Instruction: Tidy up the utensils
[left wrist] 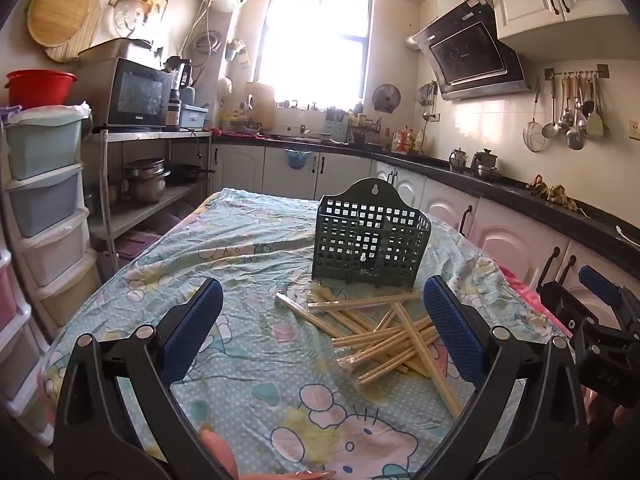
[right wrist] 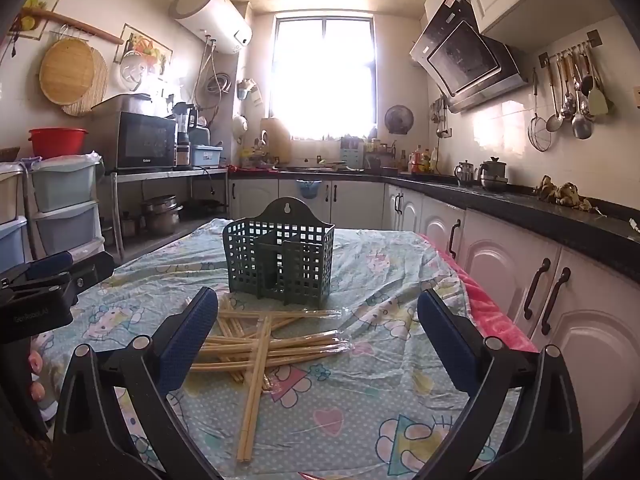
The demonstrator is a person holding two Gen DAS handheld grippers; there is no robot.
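A: Where are the chopsticks in the left wrist view?

B: Lower right of centre, a loose crossed pile on the patterned cloth covering the worktop. The left claw is spread wide with nothing between its blue pads. Most of the pile lies toward its right pad, and some sticks pass behind that pad.

A: And the holder?

B: The dark green slotted basket stands upright just beyond the pile, in the middle of the frame, its hanging tab at the top.

A: What does the right wrist view give?

B: The right claw is also wide open and empty. There the chopsticks sit left of centre, running behind its left pad, with 1 pair reaching down toward the bottom edge. Some are in clear wrappers. The basket is above them at centre, touching or nearly touching the farthest sticks; I cannot tell which.

A: Do the claws see each other?

B: Yes, each shows at the other's frame edge.
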